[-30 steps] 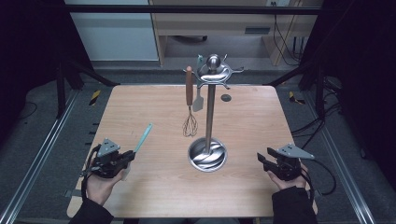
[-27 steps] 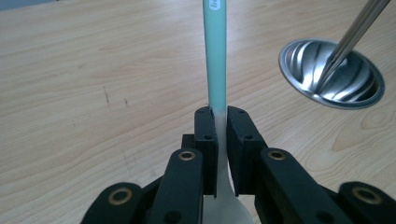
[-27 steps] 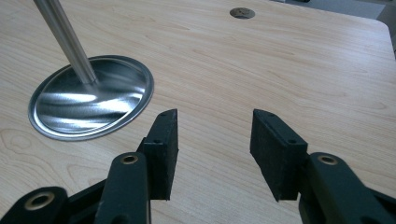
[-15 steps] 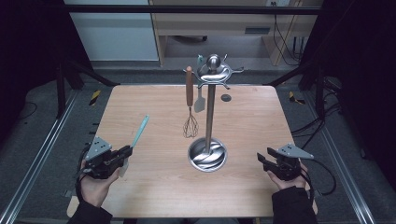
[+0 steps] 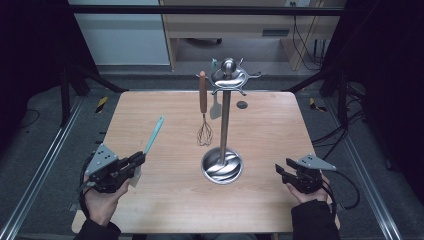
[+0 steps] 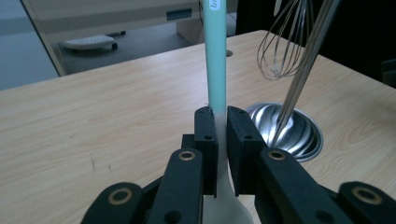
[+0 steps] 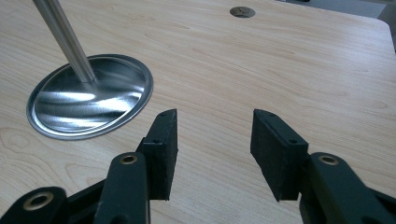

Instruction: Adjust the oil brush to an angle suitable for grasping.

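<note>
A: Two grippers show in the high view. The left gripper (image 5: 134, 161) has its fingers pinching a spatula (image 5: 153, 135), whose teal handle slants up and away from the fingertips, clear of the surface (image 5: 165, 200). What about the other one?

B: The right gripper (image 5: 281, 170) rests low at the near right edge, fingers spread with nothing between them. The rack (image 5: 223, 125) stands between the two grippers and farther off, with a whisk (image 5: 204, 131) hanging from its top on the side toward the left fingers.

A: In the left gripper view, the fingers (image 6: 206, 140) are pressed onto the spatula (image 6: 216, 65) at the spot where the teal handle meets the pale blade; the handle runs straight up past the fingertips, and the blade sits below them, between the finger arms.

B: Beyond those fingertips and to their right sits the rack's round steel base (image 6: 299, 128), its pole leaning up out of frame, and the whisk (image 6: 282, 42) wires hang just right of the handle.

A: And the right gripper view?

B: The fingers (image 7: 163, 149) stand well apart over bare wood. The base (image 7: 88, 100) lies just beyond the left finger, and a dark hole (image 7: 242, 11) sits far ahead of the fingertips.
</note>
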### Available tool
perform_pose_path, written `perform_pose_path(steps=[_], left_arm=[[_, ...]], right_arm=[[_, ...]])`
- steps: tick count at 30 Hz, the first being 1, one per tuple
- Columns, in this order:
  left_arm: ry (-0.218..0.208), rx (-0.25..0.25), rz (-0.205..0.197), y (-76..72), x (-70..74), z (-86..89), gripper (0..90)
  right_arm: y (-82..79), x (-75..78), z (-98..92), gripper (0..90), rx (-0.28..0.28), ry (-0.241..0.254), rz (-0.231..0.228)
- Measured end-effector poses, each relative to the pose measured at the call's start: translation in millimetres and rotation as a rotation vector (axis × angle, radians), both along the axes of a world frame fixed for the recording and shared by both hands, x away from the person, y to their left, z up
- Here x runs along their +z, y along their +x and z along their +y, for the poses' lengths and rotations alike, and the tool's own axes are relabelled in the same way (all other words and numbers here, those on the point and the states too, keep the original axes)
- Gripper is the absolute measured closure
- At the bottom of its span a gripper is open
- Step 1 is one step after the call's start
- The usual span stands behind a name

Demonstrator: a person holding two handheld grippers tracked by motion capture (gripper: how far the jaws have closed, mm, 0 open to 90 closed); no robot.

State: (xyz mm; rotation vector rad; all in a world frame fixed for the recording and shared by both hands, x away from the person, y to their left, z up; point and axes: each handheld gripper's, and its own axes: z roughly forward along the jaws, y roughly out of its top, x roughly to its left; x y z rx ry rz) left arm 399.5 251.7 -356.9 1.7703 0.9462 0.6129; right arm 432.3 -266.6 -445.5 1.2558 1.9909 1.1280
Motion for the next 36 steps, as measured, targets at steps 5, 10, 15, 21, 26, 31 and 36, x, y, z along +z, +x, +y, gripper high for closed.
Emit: perform_pose_path(steps=[5, 10, 15, 21, 26, 31, 36], left_arm=[[-0.015, -0.021, -0.03, -5.9, 8.6, -3.4, 82.8], [-0.024, -0.034, -0.048, -10.1, 12.8, -5.5, 82.8], [-0.037, -0.048, -0.074, -13.0, 18.7, -8.0, 82.8], [-0.057, -0.062, -0.12, -16.2, 32.5, -9.5, 82.8], [-0.071, -0.066, -0.153, -17.8, 41.3, -11.0, 82.8], [-0.082, -0.073, -0.16, -17.4, 45.0, -15.0, 82.8], [-0.092, -0.075, -0.17, -18.5, 49.4, -19.3, 82.8]], right_arm=[[0.6, -0.2, -0.7, 51.6, -0.001, -0.003, 0.001], [1.1, -0.5, -1.2, 51.6, -0.003, -0.006, -0.002], [0.7, -0.3, -0.2, 51.4, -0.006, -0.014, -0.005], [3.1, -1.3, 1.7, 51.3, -0.014, -0.016, 0.006], [3.9, -1.6, 2.0, 51.3, -0.015, -0.019, 0.008], [3.7, -1.5, 1.6, 51.3, -0.015, -0.018, 0.005], [3.6, -1.3, 2.0, 51.2, -0.012, -0.017, 0.004]])
